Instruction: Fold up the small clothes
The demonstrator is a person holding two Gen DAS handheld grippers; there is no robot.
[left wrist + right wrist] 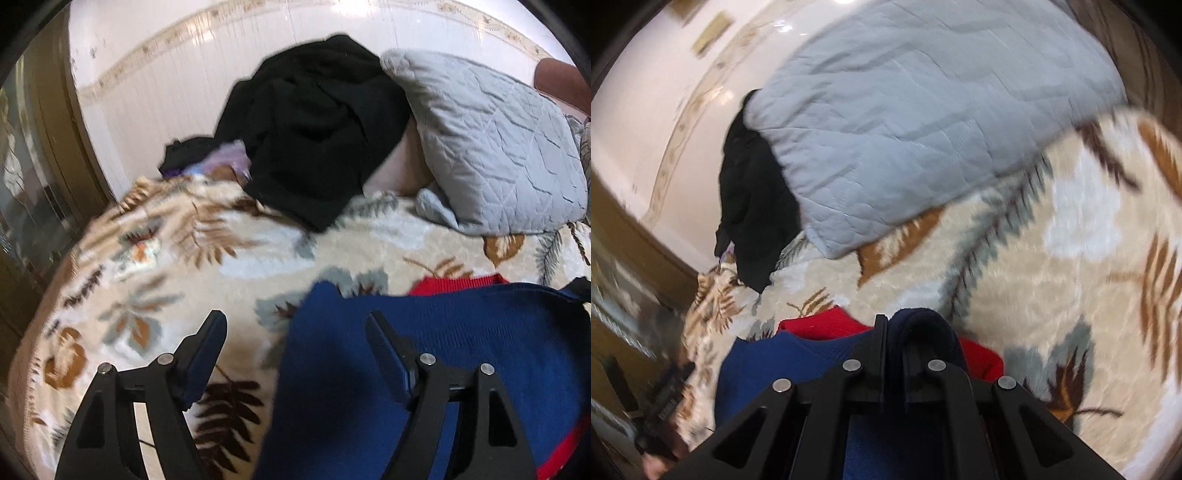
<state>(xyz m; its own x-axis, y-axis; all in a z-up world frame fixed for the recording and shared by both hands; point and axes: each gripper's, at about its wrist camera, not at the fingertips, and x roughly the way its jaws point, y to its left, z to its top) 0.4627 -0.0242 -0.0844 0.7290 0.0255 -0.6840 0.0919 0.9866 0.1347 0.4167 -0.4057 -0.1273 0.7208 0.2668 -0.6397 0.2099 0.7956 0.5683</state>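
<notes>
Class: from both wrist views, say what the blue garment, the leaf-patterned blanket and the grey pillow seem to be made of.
Blue garment: looks like a fine matte knit, going by its faint ribbed rows. Leaf-patterned blanket: probably plush fleece, with a fuzzy pile. Grey pillow: quilted woven fabric with a slight sheen, judging by its stitched lines.

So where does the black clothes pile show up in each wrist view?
Left wrist: black clothes pile sits upper centre, left of the grey quilted pillow.
Right wrist: the pile is left of centre, partly hidden behind that pillow.
Shared landmark: the pillow, on the leaf-print blanket.
</notes>
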